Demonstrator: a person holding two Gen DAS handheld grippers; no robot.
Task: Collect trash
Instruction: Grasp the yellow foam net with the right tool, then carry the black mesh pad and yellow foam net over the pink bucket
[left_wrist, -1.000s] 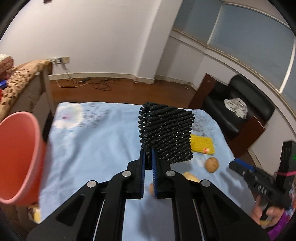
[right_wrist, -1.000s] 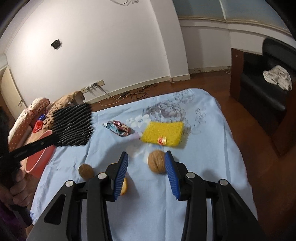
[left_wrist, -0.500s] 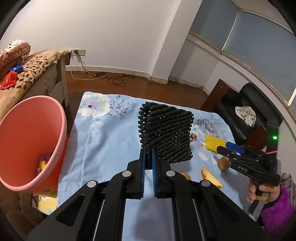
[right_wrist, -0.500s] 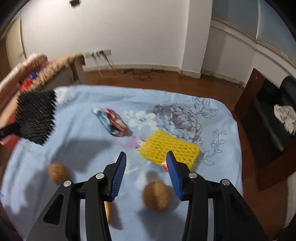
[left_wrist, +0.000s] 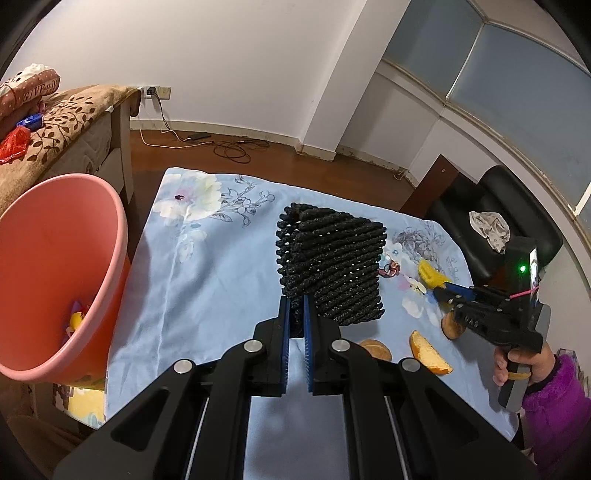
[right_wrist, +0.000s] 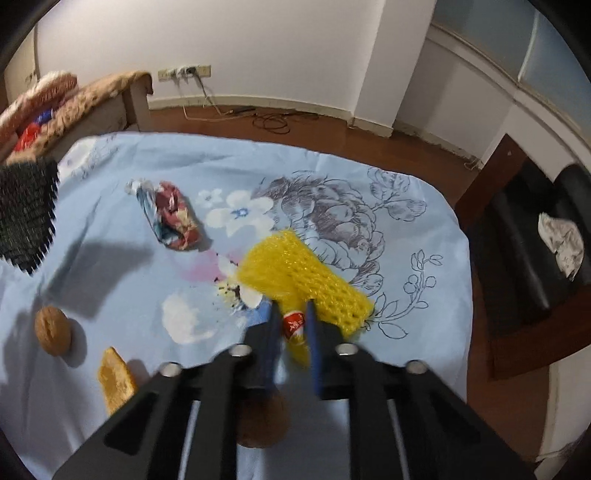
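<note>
My left tool (left_wrist: 295, 325) is clenched on the lower edge of a black foam net (left_wrist: 330, 266), which stands up from the fingertips above the blue floral cloth covering the surface (left_wrist: 207, 280). The pink bin (left_wrist: 55, 273) sits just off the surface's left edge, tilted toward me in the left wrist view, with some bits of trash visible at its bottom.

My right tool (right_wrist: 291, 325) is closed on the yellow foam net (right_wrist: 295, 269), gripping it at the near end where a small red and white label (right_wrist: 293, 326) shows between the blue pads. The yellow net lies toward the right edge of the surface, over the printed grey flower. A crumpled colourful wrapper (right_wrist: 170, 216) rests toward the far left part of the cloth, well apart from the yellow net. Near the left edge lies a walnut (right_wrist: 53, 331), and just beside it, closer to me, an orange peel piece (right_wrist: 114, 380). A second walnut (right_wrist: 262, 424) sits under the right tool, partly hidden by it.
</note>
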